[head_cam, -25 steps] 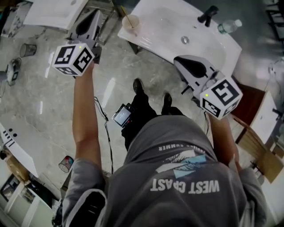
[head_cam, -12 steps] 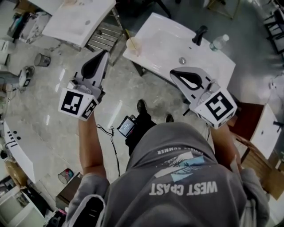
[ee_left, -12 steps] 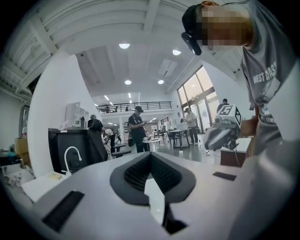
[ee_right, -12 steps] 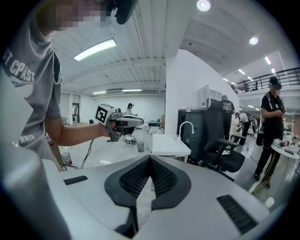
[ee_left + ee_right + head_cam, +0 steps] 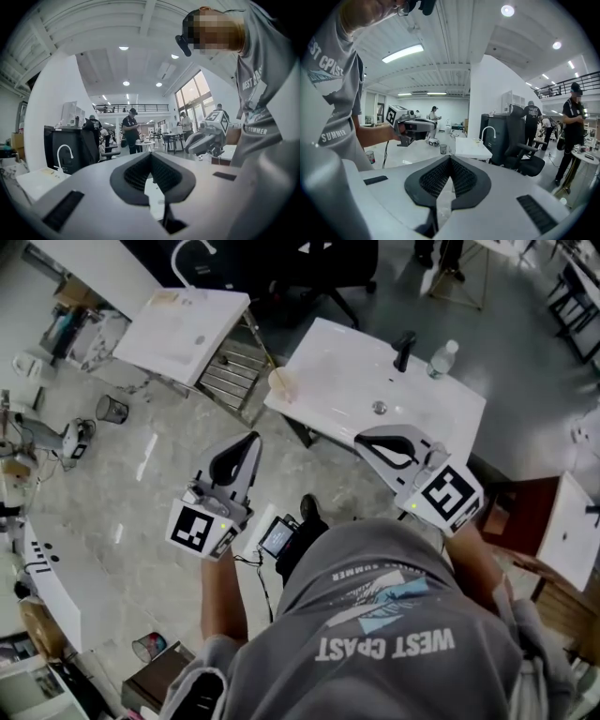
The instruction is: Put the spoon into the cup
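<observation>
A pale cup (image 5: 281, 382) stands at the left corner of the white sink counter (image 5: 422, 413), with a thin spoon handle (image 5: 268, 359) sticking out of it to the upper left. My left gripper (image 5: 251, 439) hangs over the floor below the cup, well apart from it, jaws shut and empty. My right gripper (image 5: 360, 438) hovers at the counter's near edge, also shut on nothing. Each gripper view shows its own tips closed together, left gripper (image 5: 151, 154) and right gripper (image 5: 450, 158), with the other gripper beyond; the cup shows in neither.
A black faucet (image 5: 403, 349), a drain (image 5: 379, 408) and a plastic bottle (image 5: 441, 358) are on the sink counter. A second white counter (image 5: 183, 329) stands to the left, a black office chair (image 5: 328, 268) behind, a small bin (image 5: 112, 410) on the marble floor. People stand further off.
Both grippers have drawn back from the counter toward the person's body. The left one moved right and down in the picture, away from the cup. Both stayed shut.
</observation>
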Available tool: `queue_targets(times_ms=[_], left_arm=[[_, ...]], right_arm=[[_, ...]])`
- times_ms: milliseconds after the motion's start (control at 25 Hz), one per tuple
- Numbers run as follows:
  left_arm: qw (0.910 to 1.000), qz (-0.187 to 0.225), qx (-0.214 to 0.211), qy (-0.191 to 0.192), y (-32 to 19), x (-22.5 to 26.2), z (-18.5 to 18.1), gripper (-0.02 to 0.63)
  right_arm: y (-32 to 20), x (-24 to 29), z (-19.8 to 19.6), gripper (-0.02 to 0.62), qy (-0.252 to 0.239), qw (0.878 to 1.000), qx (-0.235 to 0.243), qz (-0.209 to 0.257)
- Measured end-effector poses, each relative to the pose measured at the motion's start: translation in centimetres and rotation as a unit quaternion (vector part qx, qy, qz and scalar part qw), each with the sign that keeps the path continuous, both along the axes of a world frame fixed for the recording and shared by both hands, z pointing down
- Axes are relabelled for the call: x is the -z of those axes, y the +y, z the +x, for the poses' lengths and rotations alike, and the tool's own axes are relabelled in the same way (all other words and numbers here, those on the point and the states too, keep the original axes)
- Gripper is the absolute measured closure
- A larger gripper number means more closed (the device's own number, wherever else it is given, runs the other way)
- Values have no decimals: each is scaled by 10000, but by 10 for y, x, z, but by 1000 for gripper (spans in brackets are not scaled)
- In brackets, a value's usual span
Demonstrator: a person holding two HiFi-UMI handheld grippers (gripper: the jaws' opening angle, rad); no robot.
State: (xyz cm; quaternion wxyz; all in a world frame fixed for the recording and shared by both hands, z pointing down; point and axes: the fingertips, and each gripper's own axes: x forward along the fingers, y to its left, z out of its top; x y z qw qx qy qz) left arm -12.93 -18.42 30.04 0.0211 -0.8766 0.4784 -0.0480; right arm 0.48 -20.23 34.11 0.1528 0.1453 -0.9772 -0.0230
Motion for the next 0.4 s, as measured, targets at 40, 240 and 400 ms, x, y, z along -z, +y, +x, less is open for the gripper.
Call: queue_targets(times_ms=[40, 240, 400], left_arm=[[10000, -4, -32, 42, 5, -1, 7, 604], [9994, -74, -199, 258, 24, -10, 38, 604], [9959, -198, -329, 814, 36, -14, 55, 604]], right_arm=[[4, -1, 3, 565, 0, 10000, 11, -10], [22, -7, 16, 565, -7, 10000, 65, -62], [34, -13, 21, 565, -15, 9998, 104, -145]])
